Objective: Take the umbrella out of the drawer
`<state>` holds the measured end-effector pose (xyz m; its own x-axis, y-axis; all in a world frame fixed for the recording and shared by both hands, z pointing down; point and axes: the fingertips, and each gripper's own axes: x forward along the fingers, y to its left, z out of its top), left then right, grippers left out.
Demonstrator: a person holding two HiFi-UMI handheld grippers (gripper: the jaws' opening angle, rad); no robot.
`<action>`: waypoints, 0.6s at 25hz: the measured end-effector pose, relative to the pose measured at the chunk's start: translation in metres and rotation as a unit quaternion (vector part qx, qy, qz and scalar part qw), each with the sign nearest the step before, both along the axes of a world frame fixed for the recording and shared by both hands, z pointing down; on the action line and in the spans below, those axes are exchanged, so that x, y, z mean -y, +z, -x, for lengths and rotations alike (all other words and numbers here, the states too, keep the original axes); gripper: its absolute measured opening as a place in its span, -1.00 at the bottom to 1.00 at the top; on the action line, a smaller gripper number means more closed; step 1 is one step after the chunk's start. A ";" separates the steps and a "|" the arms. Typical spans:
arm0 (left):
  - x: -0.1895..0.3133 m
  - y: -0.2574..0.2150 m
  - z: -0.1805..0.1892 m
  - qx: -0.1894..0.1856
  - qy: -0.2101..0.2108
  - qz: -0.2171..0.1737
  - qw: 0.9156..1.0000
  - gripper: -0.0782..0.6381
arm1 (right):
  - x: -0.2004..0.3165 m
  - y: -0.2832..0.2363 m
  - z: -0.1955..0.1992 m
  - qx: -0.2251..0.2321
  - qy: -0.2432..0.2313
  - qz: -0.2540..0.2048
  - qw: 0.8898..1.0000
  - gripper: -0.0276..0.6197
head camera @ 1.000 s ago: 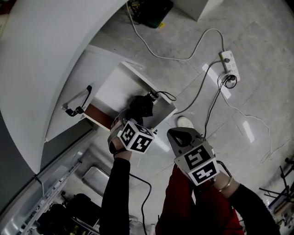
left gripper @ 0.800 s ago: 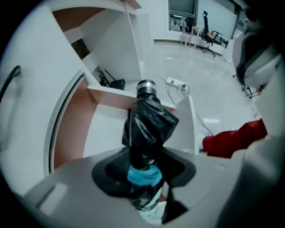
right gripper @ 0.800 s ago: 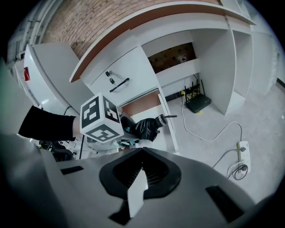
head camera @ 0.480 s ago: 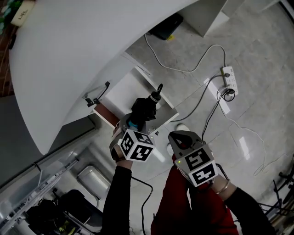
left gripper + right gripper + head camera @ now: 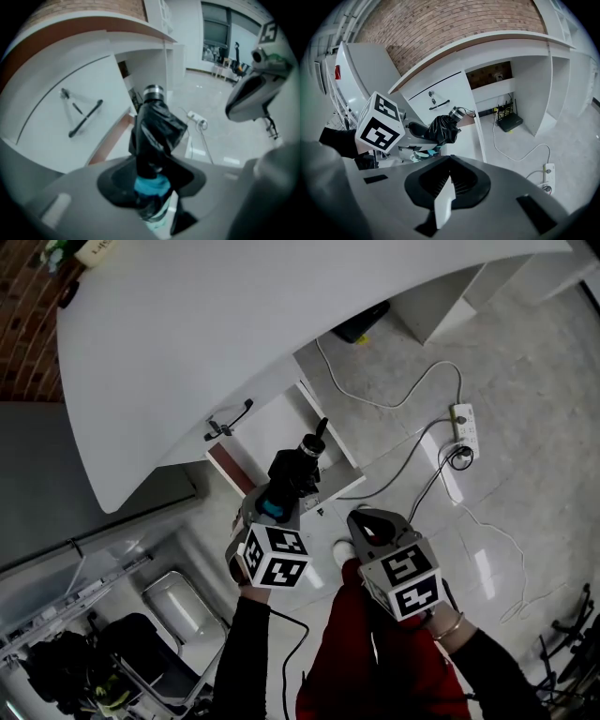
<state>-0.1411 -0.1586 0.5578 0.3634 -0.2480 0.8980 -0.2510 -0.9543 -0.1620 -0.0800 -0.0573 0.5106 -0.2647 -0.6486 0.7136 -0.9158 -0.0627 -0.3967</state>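
Observation:
A folded black umbrella [image 5: 292,470] with a metal end cap [image 5: 309,446] is held above the open white drawer [image 5: 281,423]. My left gripper [image 5: 273,505] is shut on the umbrella's lower part, where a blue band shows. In the left gripper view the umbrella [image 5: 154,136] stands up out of the jaws, with the left gripper [image 5: 152,187] closed round it. The right gripper [image 5: 368,529] hangs to the right, apart from the umbrella and holding nothing. In its own view the right gripper [image 5: 444,199] has its jaws together, and the umbrella [image 5: 443,129] hangs over the drawer [image 5: 471,136].
The white curved desk top [image 5: 234,324] overhangs the drawer; a black handle [image 5: 230,418] sits on the drawer front beside it. A power strip [image 5: 466,427] with cables lies on the tiled floor at right. A black box [image 5: 361,322] sits under the desk. The person's shoe [image 5: 343,549] is below the drawer.
The left gripper has risen with the umbrella, lifting it out of the drawer and tilting it more upright. The right gripper has risen a little too.

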 end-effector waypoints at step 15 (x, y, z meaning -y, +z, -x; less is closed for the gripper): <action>-0.013 -0.089 0.024 -0.082 -0.104 0.000 0.991 -0.29 | 0.008 -0.066 0.005 -0.030 -0.030 -0.038 0.998 -0.92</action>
<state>-0.1652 -0.1458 0.4690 0.4449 -0.3320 0.8317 -0.4649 -0.8794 -0.1024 -0.0849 -0.0652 0.4442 -0.2626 -0.6858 0.6788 -0.9392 0.0202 -0.3429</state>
